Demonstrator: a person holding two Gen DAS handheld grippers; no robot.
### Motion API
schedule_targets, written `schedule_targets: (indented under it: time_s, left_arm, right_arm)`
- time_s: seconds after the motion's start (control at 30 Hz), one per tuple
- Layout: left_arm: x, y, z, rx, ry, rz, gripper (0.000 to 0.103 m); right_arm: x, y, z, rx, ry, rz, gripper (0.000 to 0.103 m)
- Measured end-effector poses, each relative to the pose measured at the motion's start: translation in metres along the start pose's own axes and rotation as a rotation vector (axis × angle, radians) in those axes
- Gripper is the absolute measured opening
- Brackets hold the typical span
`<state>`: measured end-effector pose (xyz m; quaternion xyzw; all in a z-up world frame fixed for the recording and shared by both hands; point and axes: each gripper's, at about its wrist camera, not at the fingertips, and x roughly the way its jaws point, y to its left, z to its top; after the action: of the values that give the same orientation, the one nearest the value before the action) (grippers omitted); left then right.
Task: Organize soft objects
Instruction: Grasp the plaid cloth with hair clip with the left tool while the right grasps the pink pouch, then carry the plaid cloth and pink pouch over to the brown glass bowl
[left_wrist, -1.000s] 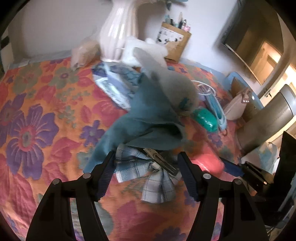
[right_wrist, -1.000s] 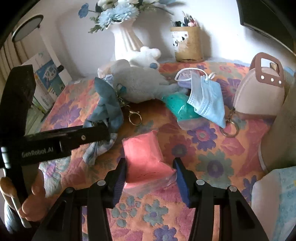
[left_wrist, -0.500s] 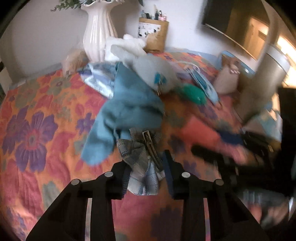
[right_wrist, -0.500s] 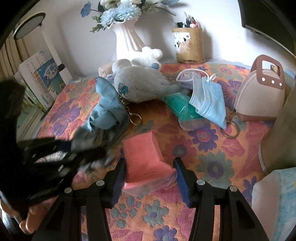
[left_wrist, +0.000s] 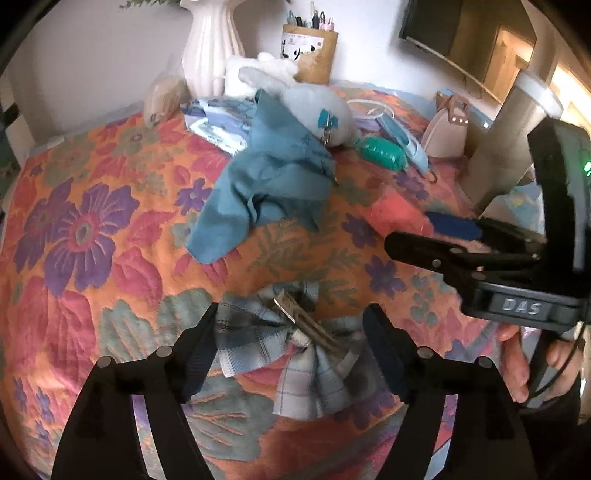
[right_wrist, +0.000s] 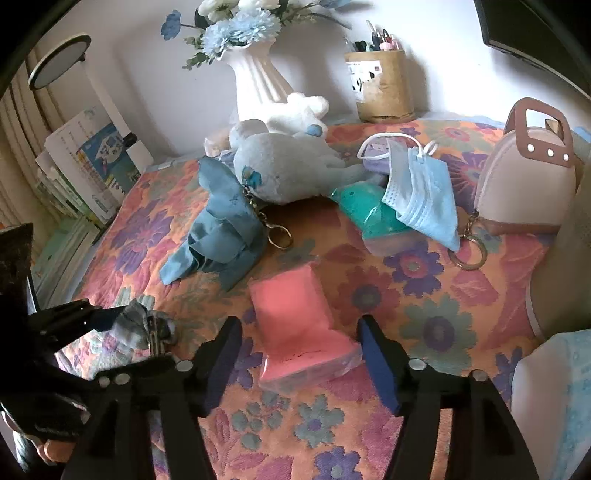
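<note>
Floral cloth (right_wrist: 424, 332) covers the table; the pink pack (right_wrist: 299, 332) lies lengthwise between the spread right gripper (right_wrist: 299, 350), the spread left gripper (left_wrist: 288, 339) straddling the plaid bow (left_wrist: 291, 343).

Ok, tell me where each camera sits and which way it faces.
Left wrist: on the left gripper, looking forward and down at the plaid hair bow between its open fingers; right gripper and hand show at right.
Right wrist: on the right gripper, facing the pink packet; left gripper at lower left.
Shared: blue cloth, grey plush, vase.
</note>
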<state>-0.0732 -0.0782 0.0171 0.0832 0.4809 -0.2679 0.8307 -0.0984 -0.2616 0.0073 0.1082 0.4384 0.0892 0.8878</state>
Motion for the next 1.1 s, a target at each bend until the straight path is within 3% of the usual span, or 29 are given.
schedule_targets:
  time_s: [0.1, 0.3, 0.37, 0.4, 0.5, 0.53, 0.8, 1.1]
  left_arm:
    - [0.000, -0.008, -0.007, 0.026, -0.015, 0.041, 0.079]
    - [0.003, -0.015, -0.008, 0.034, -0.039, 0.091, 0.076]
    - [0.001, -0.013, -0.008, 0.024, -0.048, 0.080, 0.071]
    - [0.001, -0.012, -0.008, 0.020, -0.051, 0.074, 0.070]
    - [-0.002, -0.012, -0.009, 0.014, -0.070, 0.070, 0.046]
    - [-0.002, -0.012, -0.009, 0.013, -0.075, 0.074, 0.045]
    - [-0.011, -0.010, -0.013, -0.006, -0.108, 0.056, 0.034]
    - [-0.031, -0.020, -0.015, -0.013, -0.150, -0.016, 0.030]
  right_arm:
    - [0.001, 0.005, 0.000, -0.011, 0.004, -0.028, 0.086]
    - [0.005, 0.015, -0.001, -0.052, 0.010, -0.114, 0.086]
    - [0.004, 0.013, -0.002, -0.045, 0.004, -0.113, 0.083]
    - [0.003, 0.012, -0.002, -0.040, 0.001, -0.109, 0.077]
    - [0.000, 0.011, -0.003, -0.041, -0.009, -0.095, 0.059]
    - [0.000, 0.013, -0.004, -0.051, -0.008, -0.093, 0.052]
    - [-0.002, 0.035, -0.009, -0.158, -0.034, -0.134, 0.050]
    - [-0.047, 0.028, -0.025, -0.073, -0.086, -0.059, 0.050]
